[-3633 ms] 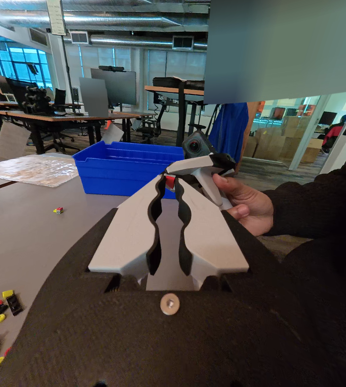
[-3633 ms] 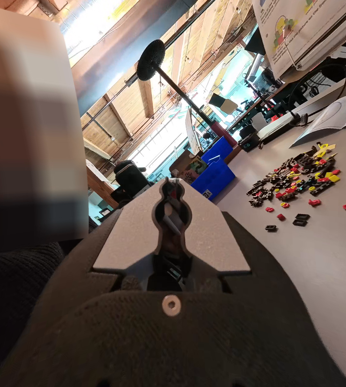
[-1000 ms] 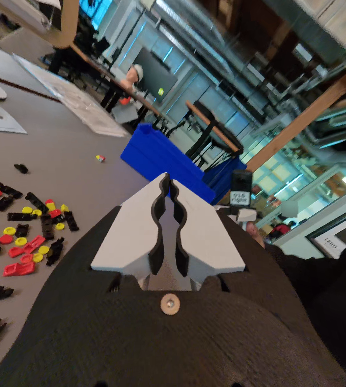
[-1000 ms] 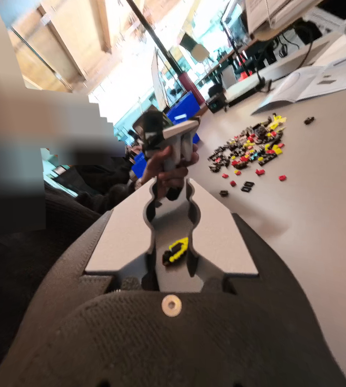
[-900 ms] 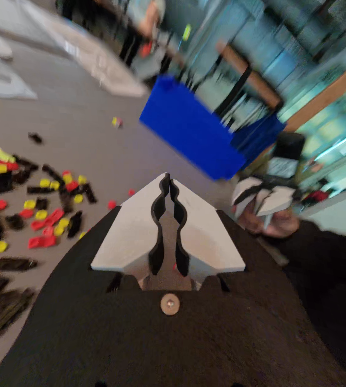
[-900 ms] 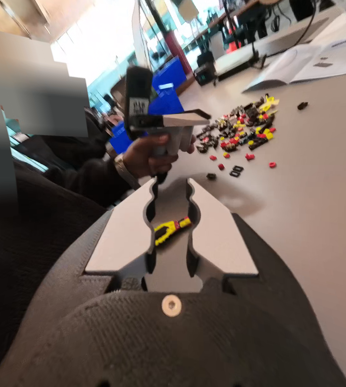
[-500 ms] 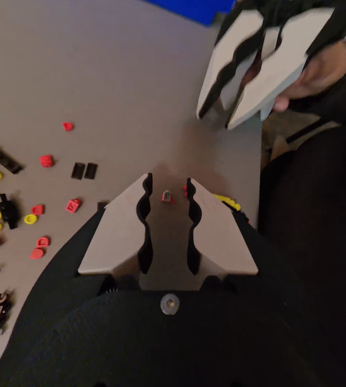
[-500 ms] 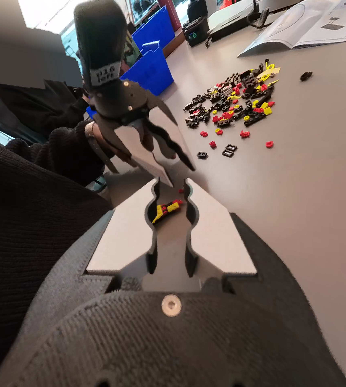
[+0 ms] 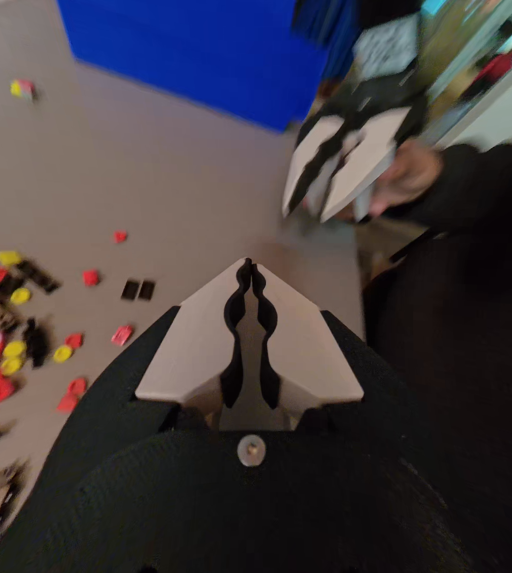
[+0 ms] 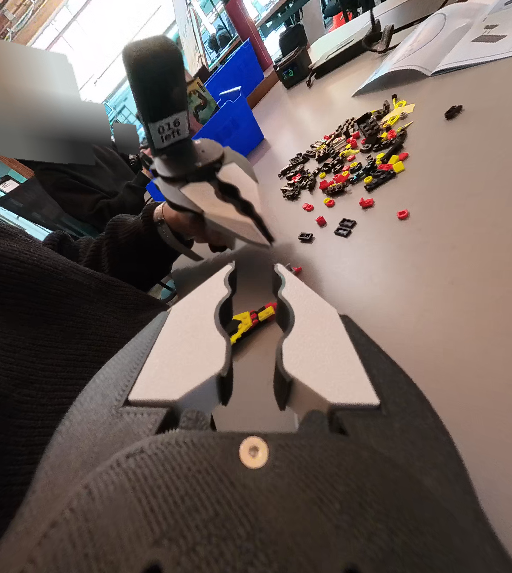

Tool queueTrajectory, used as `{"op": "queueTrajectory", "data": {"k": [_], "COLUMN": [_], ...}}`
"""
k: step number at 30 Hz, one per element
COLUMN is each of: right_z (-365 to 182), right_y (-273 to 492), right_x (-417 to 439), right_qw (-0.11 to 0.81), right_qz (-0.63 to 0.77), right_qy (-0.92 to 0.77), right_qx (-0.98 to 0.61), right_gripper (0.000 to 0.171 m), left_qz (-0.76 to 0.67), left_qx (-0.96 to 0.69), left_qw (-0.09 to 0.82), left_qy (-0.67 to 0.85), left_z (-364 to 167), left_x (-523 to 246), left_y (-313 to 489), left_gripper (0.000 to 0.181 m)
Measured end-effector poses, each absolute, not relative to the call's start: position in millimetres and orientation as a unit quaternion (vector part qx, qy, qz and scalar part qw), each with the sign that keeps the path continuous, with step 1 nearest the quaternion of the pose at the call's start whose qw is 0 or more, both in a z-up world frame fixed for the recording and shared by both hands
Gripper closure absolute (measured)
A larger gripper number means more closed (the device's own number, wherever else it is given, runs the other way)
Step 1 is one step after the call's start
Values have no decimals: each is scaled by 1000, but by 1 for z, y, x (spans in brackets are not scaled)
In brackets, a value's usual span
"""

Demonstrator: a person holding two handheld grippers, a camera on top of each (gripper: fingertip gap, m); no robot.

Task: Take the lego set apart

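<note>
Since half a second ago the left hand-held gripper [image 9: 251, 269] has pressed its fingers together, tips touching with nothing visible between them, where before they stood spread over a small grey-and-red piece.

At the left of the right wrist view, that same tool [image 10: 268, 240] hangs tip-down over the grey bench [image 10: 434, 279]; its black handle carries a white label [image 10: 169, 129] with printed writing. Near its tip a small red piece [image 10: 296, 269] lies on the bench. The right hand-held gripper [image 10: 254, 269] is spread and holds nothing; between its fingers, resting on the bench, lies the yellow, black and red lego set [image 10: 253, 319], partly assembled. Far right of it sits a scatter of loose pieces [image 10: 350, 158], black, red and yellow. Beyond those lies an open booklet [image 10: 453, 46] with printed pages.

Two blue bins [image 10: 233, 124] stand at the far edge; whatever is in them is hidden. In the blurred left wrist view one blue bin [image 9: 192, 55] fills the far side.
</note>
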State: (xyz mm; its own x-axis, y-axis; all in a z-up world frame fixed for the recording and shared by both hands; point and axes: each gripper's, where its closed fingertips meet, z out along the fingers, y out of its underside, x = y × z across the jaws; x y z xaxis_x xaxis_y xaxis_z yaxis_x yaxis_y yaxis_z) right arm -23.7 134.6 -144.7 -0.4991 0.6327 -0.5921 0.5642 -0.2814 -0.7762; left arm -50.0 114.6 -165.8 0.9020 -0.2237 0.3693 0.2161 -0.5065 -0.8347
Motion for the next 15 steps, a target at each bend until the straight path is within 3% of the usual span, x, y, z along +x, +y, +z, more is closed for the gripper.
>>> {"op": "queueTrajectory", "data": {"k": [3,5,11,15], "right_z": [-146,-146,-145,-143], "right_y": [130,127,125,124], "right_x": [-24,-23,-20,-19], "right_qw": [19,13,8,-8], "right_qz": [628,628,628,637], "right_qy": [-597,-597,-599,-588], "right_qx": [-500,-499,-496,-499], "right_gripper": [148,148,148,148], "left_qz": [-288,-278,-170,-116], "left_qx": [-749,-746,-902,-927], "left_qw": [597,603,397,355], "left_qy": [-16,-51,6,41], "left_z": [-115,-112,-202,-222], "left_x": [-50,-64,-60,-58], "left_y": [115,115,97,93], "left_gripper": [181,181,176,171]}}
